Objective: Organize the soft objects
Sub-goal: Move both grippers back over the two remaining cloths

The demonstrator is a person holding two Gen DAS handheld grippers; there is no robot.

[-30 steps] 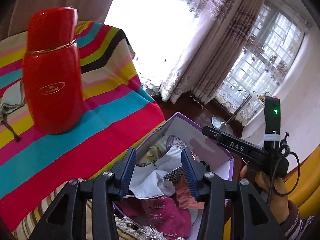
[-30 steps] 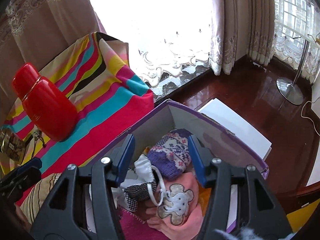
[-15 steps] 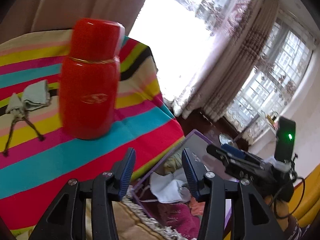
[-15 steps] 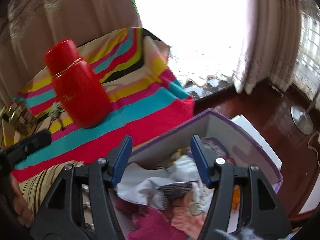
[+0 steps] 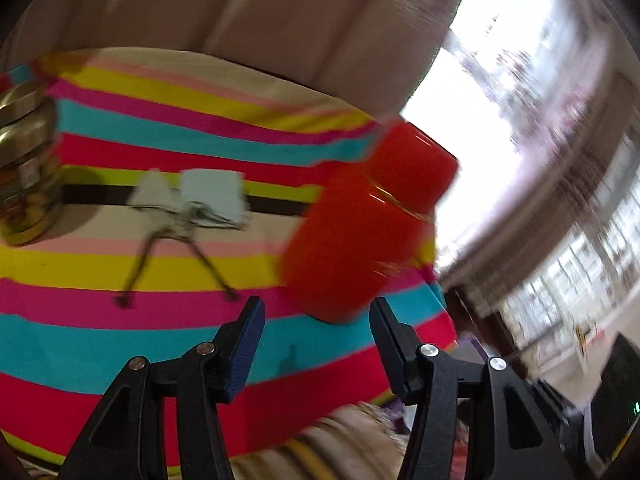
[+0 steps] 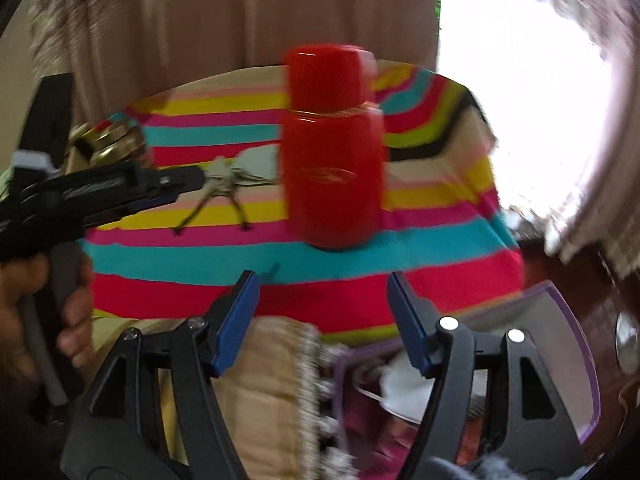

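Note:
A small pale green pouch (image 5: pixel 208 196) with dark drawstrings lies on the striped cloth (image 5: pixel 120 344), far ahead of my left gripper (image 5: pixel 316 320), which is open and empty above the cloth. The pouch also shows in the right wrist view (image 6: pixel 236 176), just past the left gripper's tip (image 6: pixel 188 178). My right gripper (image 6: pixel 320 292) is open and empty over the cloth's near edge. A purple-rimmed box (image 6: pixel 568 328) with soft clothes inside (image 6: pixel 400 388) sits low at the right. Both views are motion-blurred.
A tall red flask (image 5: pixel 360 232) stands on the cloth right of the pouch, also in the right wrist view (image 6: pixel 332 148). A gold-lidded jar (image 5: pixel 24 164) stands at the far left. Curtains (image 6: pixel 200 20) hang behind. A beige fringed cloth (image 6: pixel 272 392) lies beside the box.
Both grippers have swung left, away from the box and toward the striped cloth. The pouch and the jar have come into view. Both grippers stay open.

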